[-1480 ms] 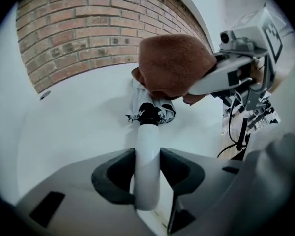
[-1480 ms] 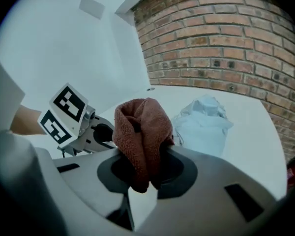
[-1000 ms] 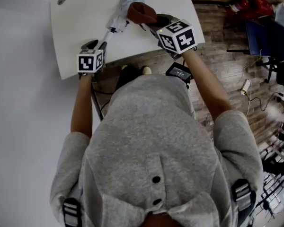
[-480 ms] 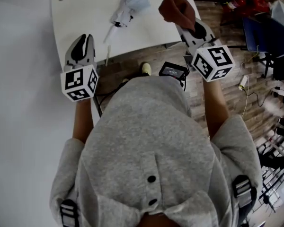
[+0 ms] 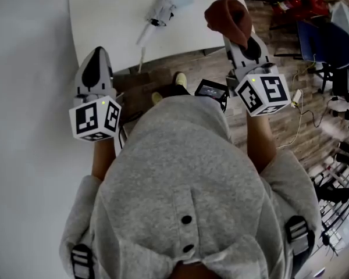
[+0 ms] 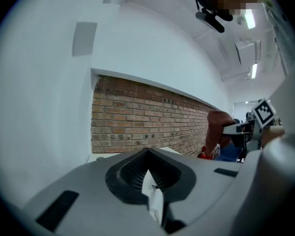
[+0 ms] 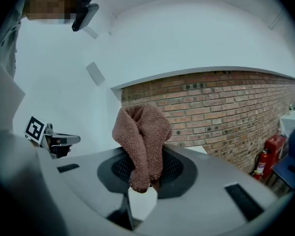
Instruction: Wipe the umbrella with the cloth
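A folded grey-blue umbrella (image 5: 170,0) lies alone at the far side of the white table (image 5: 107,25), its pale handle pointing toward me. My left gripper (image 5: 96,52) hovers over the table's near edge, well short of the umbrella. Its jaws (image 6: 148,154) have just closed and hold nothing. My right gripper (image 5: 242,36) is raised off the table's right edge, shut on a brown terry cloth (image 5: 228,15). In the right gripper view the cloth (image 7: 142,134) stands bunched up out of the jaws. The left gripper view shows the cloth (image 6: 217,129) far right.
A brick wall (image 6: 147,124) fills both gripper views. Below the table are a wood-pattern floor, the person's shoes and a small black device (image 5: 212,89). A red extinguisher (image 5: 302,4), a blue chair (image 5: 323,42) and cables sit to the right.
Both grippers have risen off the table and drawn back from the umbrella. The left jaws, open half a second ago, are now shut. The cloth came up with the right gripper.
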Available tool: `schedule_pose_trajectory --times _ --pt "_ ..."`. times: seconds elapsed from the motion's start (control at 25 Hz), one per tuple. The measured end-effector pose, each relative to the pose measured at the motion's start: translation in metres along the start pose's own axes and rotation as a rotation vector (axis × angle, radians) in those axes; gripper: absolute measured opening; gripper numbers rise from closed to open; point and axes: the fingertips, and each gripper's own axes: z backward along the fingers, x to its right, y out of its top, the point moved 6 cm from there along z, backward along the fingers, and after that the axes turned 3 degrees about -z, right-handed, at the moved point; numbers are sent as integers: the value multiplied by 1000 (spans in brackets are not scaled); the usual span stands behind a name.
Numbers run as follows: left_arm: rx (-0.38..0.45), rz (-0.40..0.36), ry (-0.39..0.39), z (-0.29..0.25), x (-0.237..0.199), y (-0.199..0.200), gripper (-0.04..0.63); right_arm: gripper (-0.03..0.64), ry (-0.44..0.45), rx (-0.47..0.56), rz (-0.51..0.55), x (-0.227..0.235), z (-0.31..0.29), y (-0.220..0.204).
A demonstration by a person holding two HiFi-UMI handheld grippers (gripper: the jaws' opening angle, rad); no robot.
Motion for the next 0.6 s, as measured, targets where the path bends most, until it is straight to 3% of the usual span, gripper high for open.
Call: schedule_pose_trajectory --times 0.6 --pt "9 -15 -46 -4 7 3 15 83 -29 -7 -23 -5 -1 -6"
